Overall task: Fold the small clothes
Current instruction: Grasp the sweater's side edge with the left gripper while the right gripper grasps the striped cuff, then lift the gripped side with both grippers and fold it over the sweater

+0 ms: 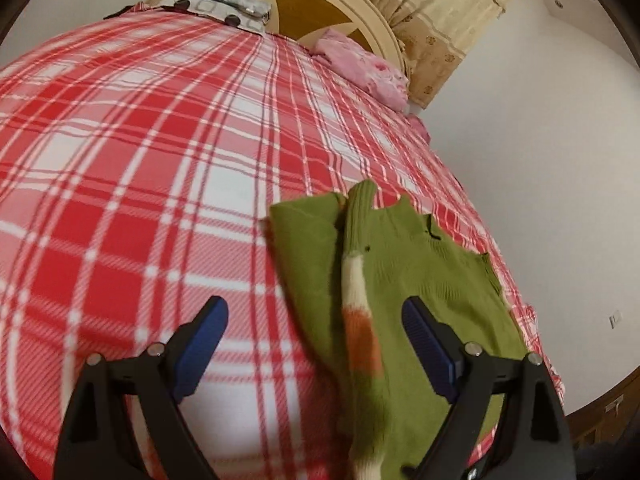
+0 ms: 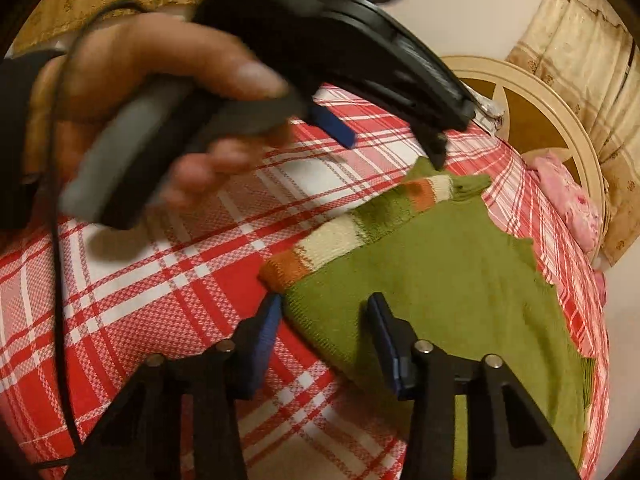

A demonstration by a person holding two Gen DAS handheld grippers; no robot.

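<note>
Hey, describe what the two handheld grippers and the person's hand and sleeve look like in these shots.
Both grippers, left gripper and right gripper, have black plastic arms with silver pivot bolts and ribbed blue pads on the fingers. In the right wrist view the left one shows a grey handle, a curved black body and a thin black cable. The hand emerges from a dark sleeve.

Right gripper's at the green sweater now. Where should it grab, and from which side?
Probably the near hem corner of the sweater, beside the striped sleeve. It lies flat on the bed, so slide the right gripper in low from the near edge.
</note>
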